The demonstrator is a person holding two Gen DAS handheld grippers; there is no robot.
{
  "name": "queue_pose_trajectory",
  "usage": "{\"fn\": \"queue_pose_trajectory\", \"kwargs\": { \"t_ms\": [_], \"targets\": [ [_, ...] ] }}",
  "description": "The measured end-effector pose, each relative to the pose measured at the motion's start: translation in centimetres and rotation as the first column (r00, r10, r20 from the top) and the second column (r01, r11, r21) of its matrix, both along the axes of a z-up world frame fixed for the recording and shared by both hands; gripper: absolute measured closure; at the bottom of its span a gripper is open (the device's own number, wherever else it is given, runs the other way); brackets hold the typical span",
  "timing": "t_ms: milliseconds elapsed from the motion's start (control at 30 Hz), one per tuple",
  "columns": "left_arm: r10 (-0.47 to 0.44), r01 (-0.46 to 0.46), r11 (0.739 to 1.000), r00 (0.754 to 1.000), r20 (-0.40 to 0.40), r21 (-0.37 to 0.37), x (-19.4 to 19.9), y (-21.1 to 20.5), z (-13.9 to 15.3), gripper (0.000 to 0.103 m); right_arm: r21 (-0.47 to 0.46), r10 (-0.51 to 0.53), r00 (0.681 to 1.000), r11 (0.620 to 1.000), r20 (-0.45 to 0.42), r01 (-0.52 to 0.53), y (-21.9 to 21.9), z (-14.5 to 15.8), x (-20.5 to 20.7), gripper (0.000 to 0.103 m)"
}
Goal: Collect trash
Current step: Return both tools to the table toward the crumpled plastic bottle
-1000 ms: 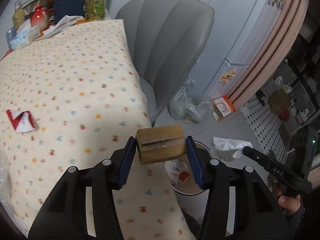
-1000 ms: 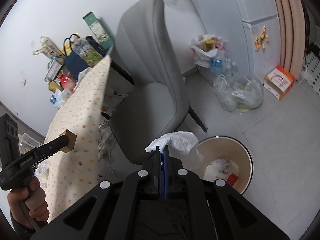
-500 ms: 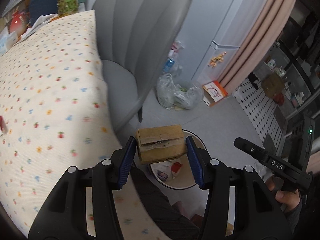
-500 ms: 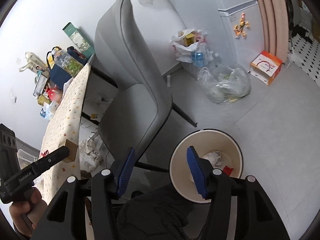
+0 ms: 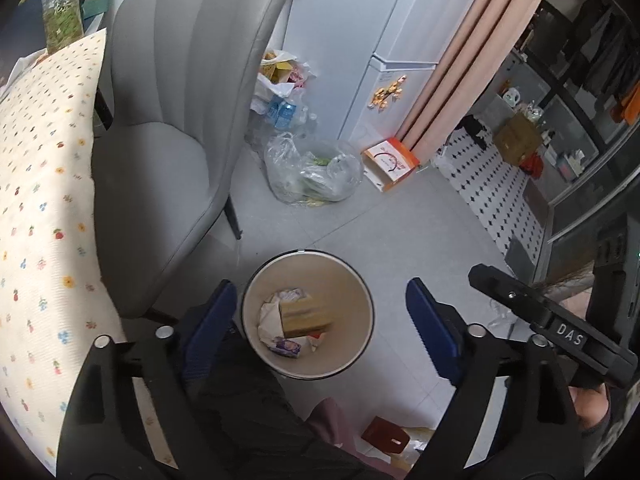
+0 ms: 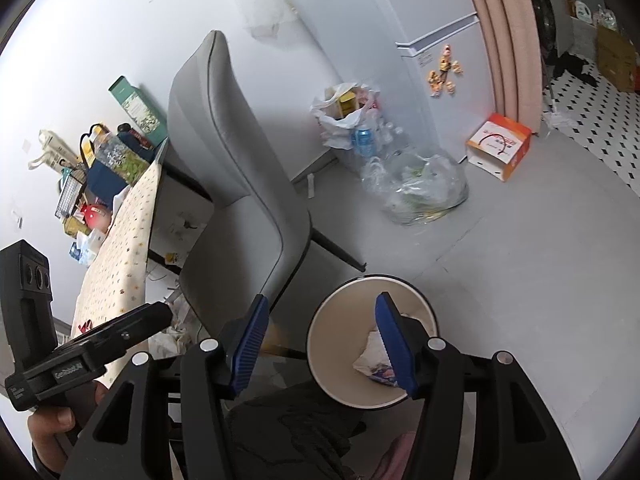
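A round cream trash bin (image 5: 360,296) stands on the grey floor beside the chair. A small brown cardboard box (image 5: 305,315) lies inside it on crumpled white paper and wrappers. My left gripper (image 5: 320,320) is open and empty, hovering over the bin. My right gripper (image 6: 320,344) is open and empty above the bin's (image 6: 332,344) left rim, with white paper (image 6: 370,350) visible inside. A red-and-white scrap (image 6: 85,326) lies on the table near its front edge.
A grey padded chair (image 5: 180,120) stands between the dotted tablecloth table (image 5: 40,200) and the bin. A clear plastic bag (image 5: 312,172), a white bag of bottles (image 5: 280,92), an orange box (image 5: 390,162) and a fridge (image 5: 360,40) are behind.
My left gripper swung from the table to over the bin, opened and dropped the cardboard box in. My right gripper opened and released the white tissue into the bin.
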State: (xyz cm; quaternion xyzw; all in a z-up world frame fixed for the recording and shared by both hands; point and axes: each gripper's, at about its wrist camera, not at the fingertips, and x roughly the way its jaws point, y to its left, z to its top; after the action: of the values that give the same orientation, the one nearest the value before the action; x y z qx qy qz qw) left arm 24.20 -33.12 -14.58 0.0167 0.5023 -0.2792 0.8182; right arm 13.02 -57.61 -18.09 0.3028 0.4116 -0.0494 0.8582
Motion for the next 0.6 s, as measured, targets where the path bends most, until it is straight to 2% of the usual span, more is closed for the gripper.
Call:
{"fn": "queue_pose_trajectory", "kwargs": {
  "t_ms": [100,300,467,600],
  "targets": [
    [0.007,-0.007,1.0,1.0,0.019,-0.018,-0.4,0.3,0.7,0.006,-0.014,0.006,1.0,1.0,0.0,-0.006,0.0,0.5,-0.1,0.047],
    [0.062,-0.061,0.998,0.997,0.048,-0.023,-0.7,3.4,2.3,0.006,-0.031,0.027,0.999,0.999,0.027,-0.027,1.9,1.6,0.2,0.031],
    [0.139,-0.138,0.99,0.986,0.095,-0.02,-1.3,8.1,3.8,0.006,-0.047,0.081,0.996,0.996,0.046,-0.079,4.9,2.7,1.0,0.018],
    [0.209,-0.207,0.978,0.972,0.108,-0.03,-1.7,12.0,4.6,0.006,-0.055,0.112,0.992,0.993,0.066,-0.108,7.1,3.7,1.5,0.015]
  ]
}}
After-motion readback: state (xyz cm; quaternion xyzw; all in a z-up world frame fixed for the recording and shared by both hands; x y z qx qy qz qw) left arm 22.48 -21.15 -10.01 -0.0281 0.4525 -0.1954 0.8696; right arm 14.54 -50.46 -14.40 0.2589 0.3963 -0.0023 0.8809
